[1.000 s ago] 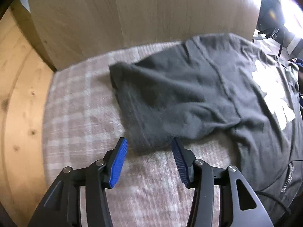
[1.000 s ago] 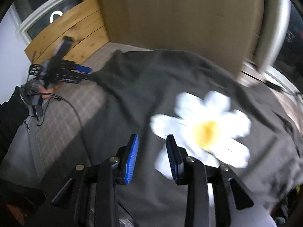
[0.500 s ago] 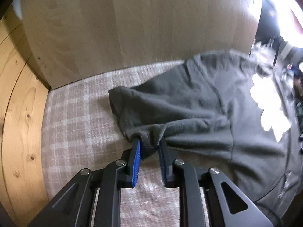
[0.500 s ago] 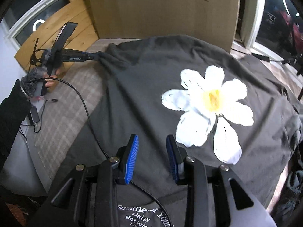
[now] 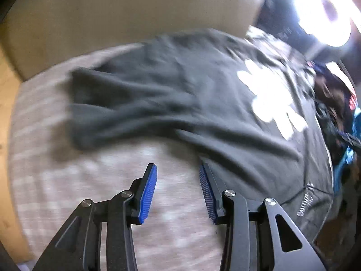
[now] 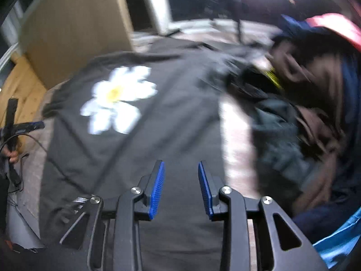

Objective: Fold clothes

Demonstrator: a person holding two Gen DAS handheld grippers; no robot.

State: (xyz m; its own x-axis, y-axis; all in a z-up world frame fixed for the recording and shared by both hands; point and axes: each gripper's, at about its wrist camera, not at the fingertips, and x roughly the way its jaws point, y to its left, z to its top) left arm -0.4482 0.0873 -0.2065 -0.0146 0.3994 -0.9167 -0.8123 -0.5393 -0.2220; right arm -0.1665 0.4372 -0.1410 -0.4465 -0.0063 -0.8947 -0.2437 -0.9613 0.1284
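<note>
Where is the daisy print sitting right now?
The daisy print is on the dark t-shirt spread over the checked cover: upper left in the right wrist view, beyond the right claw, with a heap of clothes to its right.

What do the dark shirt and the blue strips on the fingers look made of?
The dark shirt looks like soft matte knit, probably cotton: it creases and drapes. The blue strips on the fingers look like ribbed rubber or plastic; fine ridges show.

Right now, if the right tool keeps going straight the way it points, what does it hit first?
Most likely the dark T-shirt: the right tool has only that fabric past its open, empty tips. The clothes pile sits off to the side. Blur makes depth uncertain.
</note>
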